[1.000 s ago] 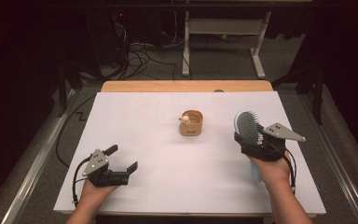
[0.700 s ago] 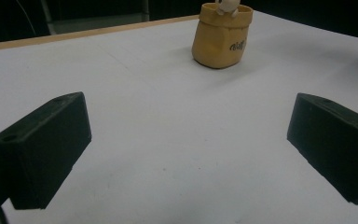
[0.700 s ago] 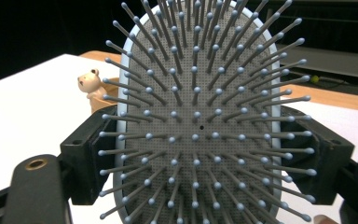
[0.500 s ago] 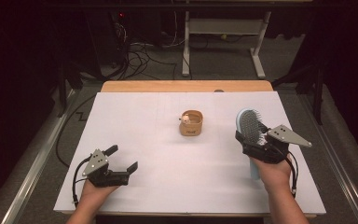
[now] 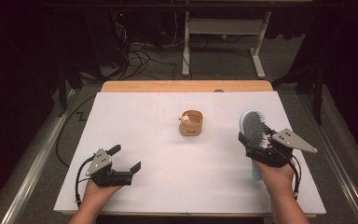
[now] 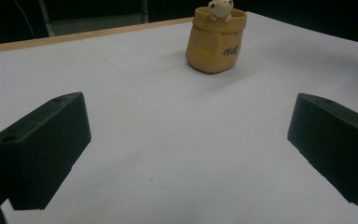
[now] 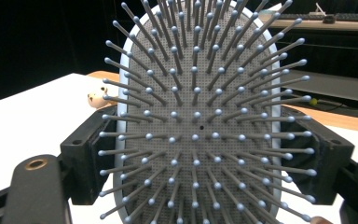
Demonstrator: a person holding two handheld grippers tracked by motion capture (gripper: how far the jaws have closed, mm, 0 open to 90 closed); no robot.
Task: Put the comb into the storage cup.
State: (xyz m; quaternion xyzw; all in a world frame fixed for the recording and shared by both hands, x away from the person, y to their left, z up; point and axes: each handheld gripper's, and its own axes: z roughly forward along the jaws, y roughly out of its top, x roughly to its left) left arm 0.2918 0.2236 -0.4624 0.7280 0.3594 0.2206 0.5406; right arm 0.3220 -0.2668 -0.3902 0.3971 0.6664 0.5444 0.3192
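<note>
So the pale blue paddle hairbrush with the grey bristle pad [image 5: 253, 128] is up off the white bench [image 5: 158, 121] on the right side, clamped across its wide head by the right gripper [image 5: 256, 140]. In the right gripper view the black pads [image 7: 86, 163] sit against both rims of the brush head [image 7: 196, 126], bristles pointing straight at the camera, so the jaws are partway open but firmly on the thing. The handle hangs down past the person's hand.

Just left of it, mid-bench and well apart from the brush, sits the little tan fabric pouch with a cream plush animal peeking out [image 5: 190, 122]. That looks like where the brush is headed, though that's my guess.

If so: I'd keep the squeeze steady since the rim is smooth plastic and could slide, tip the handle end down first, and come in from above the opening rather than sideways so the soft pouch doesn't get knocked over.

The left gripper [image 5: 125, 161] rests low near the front left, jaws wide apart, nothing between them. In the left gripper view it's aimed at the pouch [image 6: 216, 39], so it could brace it.
</note>
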